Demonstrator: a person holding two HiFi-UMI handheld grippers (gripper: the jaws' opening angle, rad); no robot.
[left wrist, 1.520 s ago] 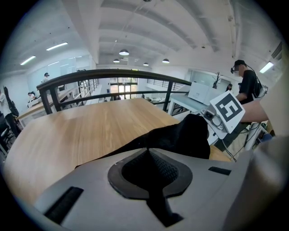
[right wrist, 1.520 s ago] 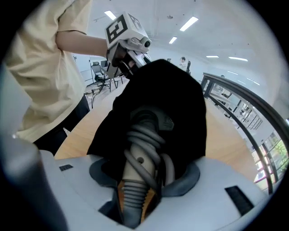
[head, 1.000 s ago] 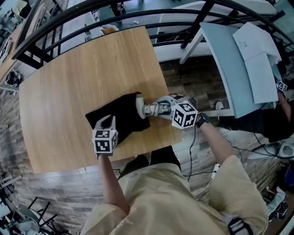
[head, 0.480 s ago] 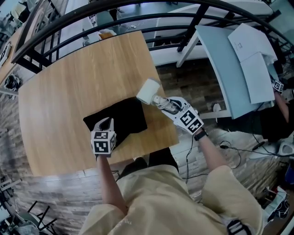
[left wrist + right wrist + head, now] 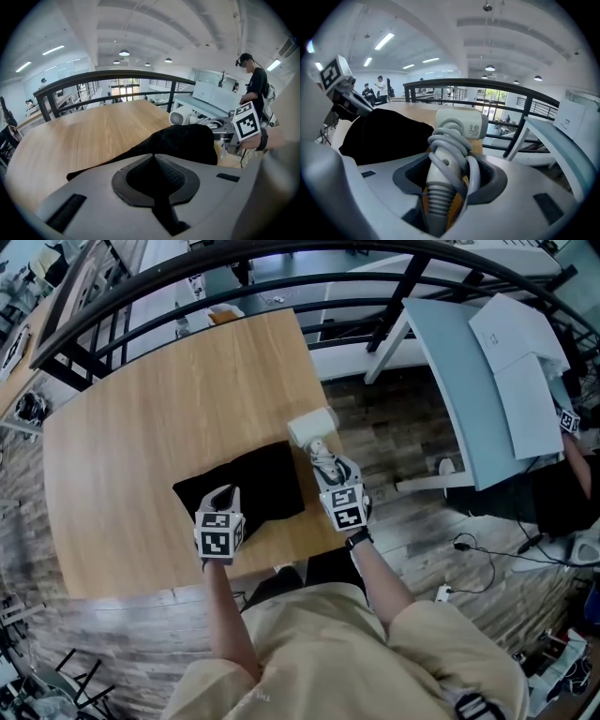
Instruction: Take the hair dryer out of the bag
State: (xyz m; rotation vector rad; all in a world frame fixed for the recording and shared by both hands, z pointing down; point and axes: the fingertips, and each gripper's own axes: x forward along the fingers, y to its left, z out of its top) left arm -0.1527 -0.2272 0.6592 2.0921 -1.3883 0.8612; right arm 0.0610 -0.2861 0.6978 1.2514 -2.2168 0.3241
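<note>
Holding the hair dryer (image 5: 312, 427) clear of the bag (image 5: 258, 479), I judge the pulling-out itself done and the setting-down still ahead. My right tongs (image 5: 323, 457) are clamped on its handle, over the cord wound round it, and the white head sits just beside the bag's far right corner, close to the bench (image 5: 141, 399) edge. My left tongs (image 5: 223, 495) are closed, and seem to pinch the bag's near edge, where the black cloth rises to their tip. Next I should carry the dryer onto bare wood away from that edge, lay it flat, then release. A second ago its head lay low at the bag's mouth; since then my right arm has swung round in front of me, while the left has stayed put.
</note>
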